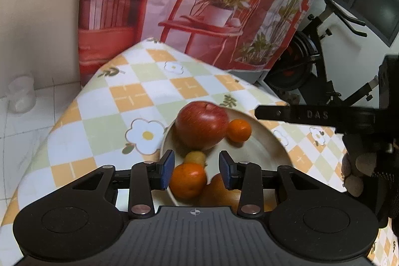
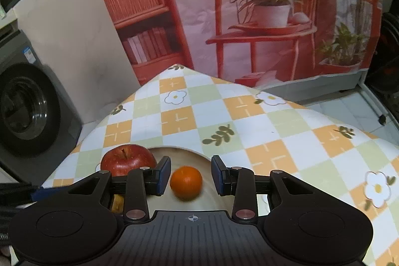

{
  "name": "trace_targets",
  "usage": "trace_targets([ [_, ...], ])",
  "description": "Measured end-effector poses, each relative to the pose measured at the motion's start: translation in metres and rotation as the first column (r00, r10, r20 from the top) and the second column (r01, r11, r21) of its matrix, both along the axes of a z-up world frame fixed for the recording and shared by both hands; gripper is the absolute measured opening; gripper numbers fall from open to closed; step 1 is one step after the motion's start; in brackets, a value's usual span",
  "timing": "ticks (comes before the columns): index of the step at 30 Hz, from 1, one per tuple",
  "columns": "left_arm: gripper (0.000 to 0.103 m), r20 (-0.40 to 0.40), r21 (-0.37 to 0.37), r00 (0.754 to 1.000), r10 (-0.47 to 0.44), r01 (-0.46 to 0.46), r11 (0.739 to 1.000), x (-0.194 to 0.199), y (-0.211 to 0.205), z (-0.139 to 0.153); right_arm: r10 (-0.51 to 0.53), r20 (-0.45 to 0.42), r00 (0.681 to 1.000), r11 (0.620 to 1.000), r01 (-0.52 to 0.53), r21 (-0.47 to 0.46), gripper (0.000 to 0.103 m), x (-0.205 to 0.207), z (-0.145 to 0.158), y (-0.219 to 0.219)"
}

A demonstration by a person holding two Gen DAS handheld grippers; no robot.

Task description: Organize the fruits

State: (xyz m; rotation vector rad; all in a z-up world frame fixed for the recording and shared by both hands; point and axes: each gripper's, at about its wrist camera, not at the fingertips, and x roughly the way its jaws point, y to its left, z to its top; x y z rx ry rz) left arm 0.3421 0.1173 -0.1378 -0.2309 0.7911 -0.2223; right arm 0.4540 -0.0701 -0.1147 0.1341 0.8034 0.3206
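Where checked cloth lies, round glossy apple [image 1: 201, 125]

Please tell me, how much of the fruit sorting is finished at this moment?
Mostly done, it seems: the apple, two oranges and a small yellow fruit already lie in the bowl. Neither the left gripper nor the right gripper holds anything; both jaws are empty above the bowl. No loose fruit shows on the tablecloth, so little seems left.
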Motion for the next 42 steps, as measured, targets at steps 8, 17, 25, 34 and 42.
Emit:
trace_targets([
  [8,0.041,0.068,0.045,0.998,-0.018,0.015,0.999,-0.022,-0.027,0.028,-0.063,0.060,0.996,0.997,0.060,0.057,0.033,-0.044,0.021,-0.050],
  [17,0.041,0.114,0.076,0.991,-0.071,0.063,0.995,-0.057,-0.070,0.046,-0.143,0.097,0.985,0.983,0.130,0.127,0.033,-0.112,0.031,-0.123],
  [25,0.041,0.142,0.088,0.984,-0.110,0.098,0.991,-0.091,-0.105,0.047,-0.188,0.090,0.978,0.971,0.171,0.168,0.035,-0.176,0.019,-0.172],
  [34,0.041,0.161,0.038,0.977,-0.143,0.138,0.990,-0.108,-0.125,0.064,-0.205,0.093,0.974,0.962,0.183,0.203,0.035,-0.230,0.014,-0.200],
  [42,0.041,0.203,0.032,0.967,-0.156,0.153,0.988,-0.122,-0.132,0.078,-0.199,0.111,0.974,0.971,0.180,0.158,0.036,-0.268,0.013,-0.224],
])
